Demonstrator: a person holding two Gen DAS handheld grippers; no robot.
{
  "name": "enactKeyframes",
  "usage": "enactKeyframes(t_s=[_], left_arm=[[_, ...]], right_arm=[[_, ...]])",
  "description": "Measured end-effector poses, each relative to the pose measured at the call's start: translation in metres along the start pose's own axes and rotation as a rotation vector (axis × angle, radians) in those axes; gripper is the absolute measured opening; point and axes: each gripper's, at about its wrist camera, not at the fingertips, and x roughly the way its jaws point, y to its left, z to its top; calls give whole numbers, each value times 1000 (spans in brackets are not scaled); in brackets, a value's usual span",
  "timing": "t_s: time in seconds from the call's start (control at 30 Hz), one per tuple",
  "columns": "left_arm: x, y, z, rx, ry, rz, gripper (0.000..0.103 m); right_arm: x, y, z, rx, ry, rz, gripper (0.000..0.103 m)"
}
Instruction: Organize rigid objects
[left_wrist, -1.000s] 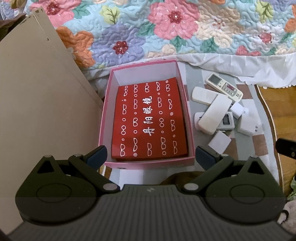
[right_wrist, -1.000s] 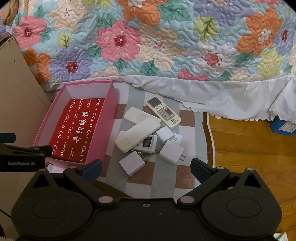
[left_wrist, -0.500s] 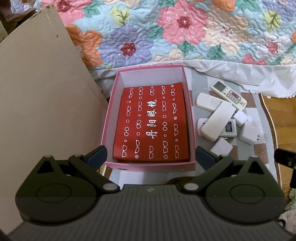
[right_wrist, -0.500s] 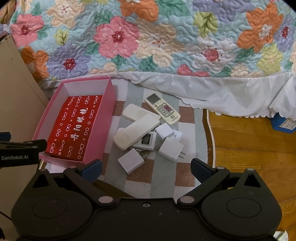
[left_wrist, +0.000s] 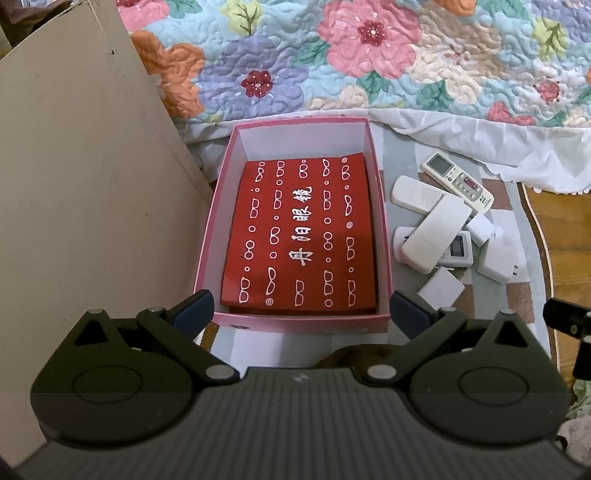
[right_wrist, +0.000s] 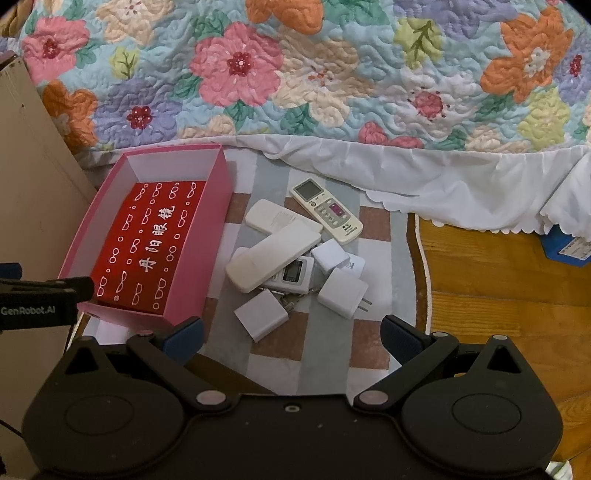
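A pink box (left_wrist: 380, 206) (right_wrist: 218, 206) lined with a red printed sheet (left_wrist: 303, 236) (right_wrist: 147, 247) lies on the checked rug. To its right is a heap of white items: a remote with buttons (right_wrist: 327, 210) (left_wrist: 458, 182), a long blank remote (right_wrist: 273, 254) (left_wrist: 436, 232), a small display unit (right_wrist: 291, 275), and several white chargers (right_wrist: 343, 291) (right_wrist: 262, 314). My left gripper (left_wrist: 301, 314) hangs open over the box's near wall. Wide open too, my right gripper (right_wrist: 291, 334) hovers just short of the heap.
A floral quilt (right_wrist: 295, 74) with a white frill hangs along the far side. A tan cardboard panel (left_wrist: 81, 184) stands left of the box. Bare wooden floor (right_wrist: 498, 277) lies right of the rug, with a blue box (right_wrist: 569, 251) at the far right.
The left gripper has shifted until the pink box sits centred between its fingers. The right gripper has eased forward and the heap looks slightly closer. Both stayed open.
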Motion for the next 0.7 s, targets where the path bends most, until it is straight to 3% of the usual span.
enactKeyframes(t_s=[0.7], left_arm=[[4, 6, 3, -9, 17, -26, 103]], right_arm=[[8, 3, 0, -21, 18, -13, 103]])
